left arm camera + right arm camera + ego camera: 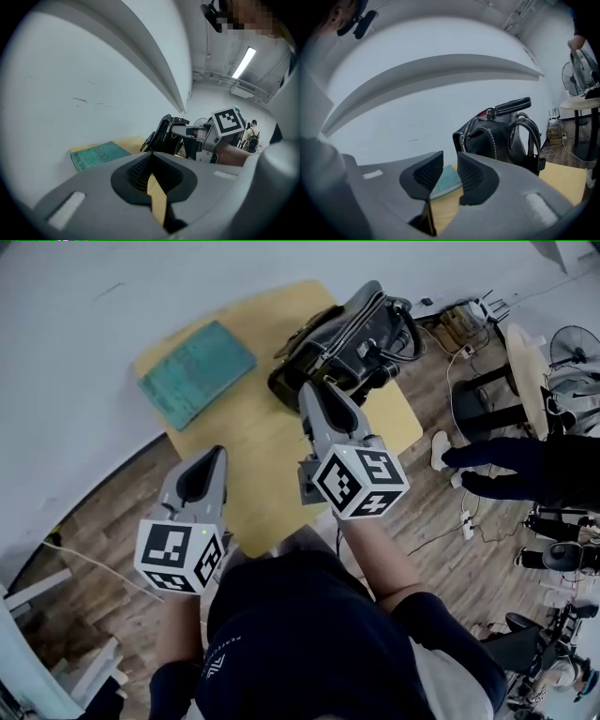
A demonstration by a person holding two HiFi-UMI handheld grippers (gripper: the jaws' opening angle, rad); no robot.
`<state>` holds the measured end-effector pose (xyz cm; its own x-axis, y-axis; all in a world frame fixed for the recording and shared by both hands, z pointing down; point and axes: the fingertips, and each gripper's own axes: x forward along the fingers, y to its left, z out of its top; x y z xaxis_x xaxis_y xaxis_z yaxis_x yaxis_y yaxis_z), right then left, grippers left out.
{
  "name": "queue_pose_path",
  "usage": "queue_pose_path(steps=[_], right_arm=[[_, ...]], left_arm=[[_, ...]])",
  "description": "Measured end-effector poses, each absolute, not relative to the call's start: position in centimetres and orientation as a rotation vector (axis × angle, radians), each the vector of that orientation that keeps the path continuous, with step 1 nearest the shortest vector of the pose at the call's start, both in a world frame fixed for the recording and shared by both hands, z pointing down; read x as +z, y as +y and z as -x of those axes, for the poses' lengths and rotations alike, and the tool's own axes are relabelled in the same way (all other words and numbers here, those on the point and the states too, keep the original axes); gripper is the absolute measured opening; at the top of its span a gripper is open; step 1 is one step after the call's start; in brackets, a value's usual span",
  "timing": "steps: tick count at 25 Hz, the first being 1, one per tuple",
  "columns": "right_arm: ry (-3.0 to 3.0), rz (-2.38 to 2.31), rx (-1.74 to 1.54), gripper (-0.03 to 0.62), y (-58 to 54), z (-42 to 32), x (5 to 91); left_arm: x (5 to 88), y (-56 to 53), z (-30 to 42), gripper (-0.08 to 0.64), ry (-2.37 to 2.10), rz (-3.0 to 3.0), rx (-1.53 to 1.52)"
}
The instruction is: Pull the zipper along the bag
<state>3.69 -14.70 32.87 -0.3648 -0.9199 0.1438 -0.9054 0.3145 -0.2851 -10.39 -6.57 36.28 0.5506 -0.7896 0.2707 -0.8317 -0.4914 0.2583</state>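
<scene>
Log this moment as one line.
left gripper: shut, empty | right gripper: open, empty, near bag | bag: on table, beside book

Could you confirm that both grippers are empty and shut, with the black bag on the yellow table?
Only the left gripper is shut. The right gripper view shows the right gripper empty but open. The black bag is on the yellow table.

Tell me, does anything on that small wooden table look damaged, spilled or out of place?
Nothing stands out. The black leather handbag with white stitching stands upright near the far edge of the light wooden table, and the teal book lies flat, apart from it.
</scene>
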Motion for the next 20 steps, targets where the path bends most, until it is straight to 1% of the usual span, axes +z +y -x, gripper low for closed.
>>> queue_pose_path(steps=[5, 10, 20], right_arm=[[2.418, 1.814, -0.486, 0.093, -15.6, -4.6, 32.3], [2.356, 1.841, -0.557, 0.104, -16.5, -5.1, 32.8], [2.264, 1.853, -0.604, 0.104, -17.7, -5.1, 33.3]], left_arm=[[36.2, -7.3, 9.7, 0.018, -1.294, -2.444, 0.149], [36.3, -7.9, 9.2, 0.018, -1.287, -2.447, 0.140], [36.3, -8.9, 8.5, 0.018, -1.288, -2.441, 0.152]])
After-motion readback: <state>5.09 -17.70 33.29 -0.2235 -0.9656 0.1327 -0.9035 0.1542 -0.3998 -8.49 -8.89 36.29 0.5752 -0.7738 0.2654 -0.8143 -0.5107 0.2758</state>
